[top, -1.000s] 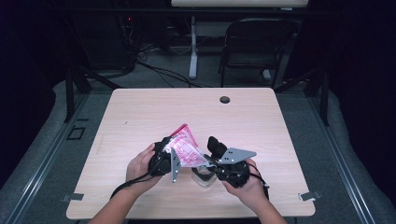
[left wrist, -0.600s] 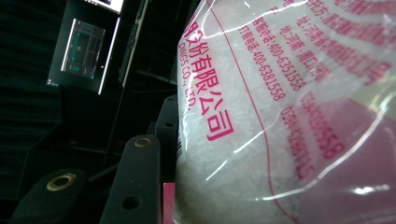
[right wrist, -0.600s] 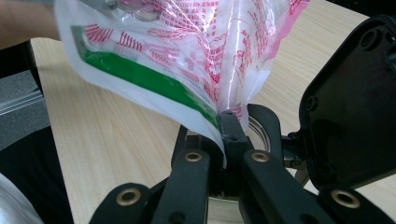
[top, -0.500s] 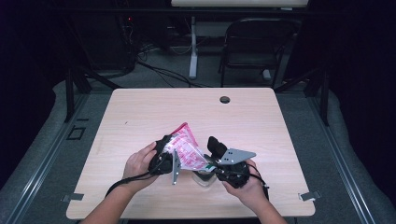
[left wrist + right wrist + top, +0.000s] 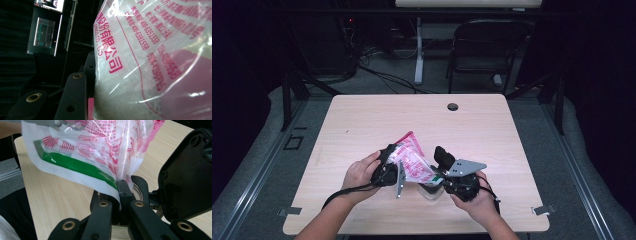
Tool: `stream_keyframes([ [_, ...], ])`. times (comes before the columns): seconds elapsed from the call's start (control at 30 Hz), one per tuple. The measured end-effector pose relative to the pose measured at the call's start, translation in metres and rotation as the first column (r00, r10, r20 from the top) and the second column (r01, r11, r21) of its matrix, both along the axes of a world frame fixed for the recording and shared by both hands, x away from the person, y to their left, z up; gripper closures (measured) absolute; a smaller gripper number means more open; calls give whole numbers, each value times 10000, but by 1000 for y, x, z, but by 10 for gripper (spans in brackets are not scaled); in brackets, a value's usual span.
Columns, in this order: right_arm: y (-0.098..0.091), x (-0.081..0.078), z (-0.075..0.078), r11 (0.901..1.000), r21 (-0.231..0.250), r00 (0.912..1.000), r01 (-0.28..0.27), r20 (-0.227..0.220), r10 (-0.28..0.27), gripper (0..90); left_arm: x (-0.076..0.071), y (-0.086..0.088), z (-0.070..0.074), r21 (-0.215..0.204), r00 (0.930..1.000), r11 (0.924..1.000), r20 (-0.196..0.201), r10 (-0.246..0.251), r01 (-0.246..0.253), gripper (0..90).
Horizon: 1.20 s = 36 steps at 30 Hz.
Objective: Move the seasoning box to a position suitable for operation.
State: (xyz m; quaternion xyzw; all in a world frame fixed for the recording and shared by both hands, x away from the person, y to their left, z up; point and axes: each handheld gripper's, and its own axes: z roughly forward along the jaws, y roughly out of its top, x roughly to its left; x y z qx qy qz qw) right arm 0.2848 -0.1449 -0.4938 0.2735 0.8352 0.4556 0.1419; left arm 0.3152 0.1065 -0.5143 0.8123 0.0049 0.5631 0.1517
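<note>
One bag [image 5: 412,159] in play — clear plastic with pink print and a green stripe, white granules inside. It's held up off the surface [image 5: 362,120], near the near edge, roughly mid-width, between two hand-held grippers.

Left hand-held gripper [image 5: 388,167]: grasping the bag's upper body; in the left gripper view the bag [image 5: 155,62] bulges against the inner face of one jaw, the other jaw hidden behind it.

Right hand-held gripper [image 5: 439,172]: clenched on the bag's lower corner — in the right gripper view the jaws are pinched tight on the white-and-green edge [image 5: 75,167].

One small round clear container [image 5: 430,190] sits on the surface right under the bag, just beside the right hand-held gripper; a metal rim shows behind the jaws in the right gripper view.

One round grommet hole [image 5: 453,106] near the far edge. One chair [image 5: 484,50] beyond the surface.

Two hands, one per gripper.
</note>
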Motion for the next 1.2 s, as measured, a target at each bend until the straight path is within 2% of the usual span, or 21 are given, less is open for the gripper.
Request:
stream_keyframes([
  [0.2,0,0,0,10000,-15,10000,-7,4,7,900,-1,0,1,248,9999,9997,118,-68,65,647],
  [0.73,0,0,-1,10000,-80,10000,-17,47,17,900,-1,-1,5,944,9996,9952,104,-253,242,652],
  [1.03,0,0,-1,10000,-55,10000,-17,46,17,900,-3,-1,6,1304,9986,9909,376,-373,321,655],
  [1.1,0,0,-1,10000,-45,10000,-29,35,29,900,-4,-1,7,1337,9990,9907,337,-302,255,655],
  [1.2,0,0,-1,10000,-51,10000,-42,21,42,900,-4,-2,7,1438,9979,9891,503,-400,324,656],
])
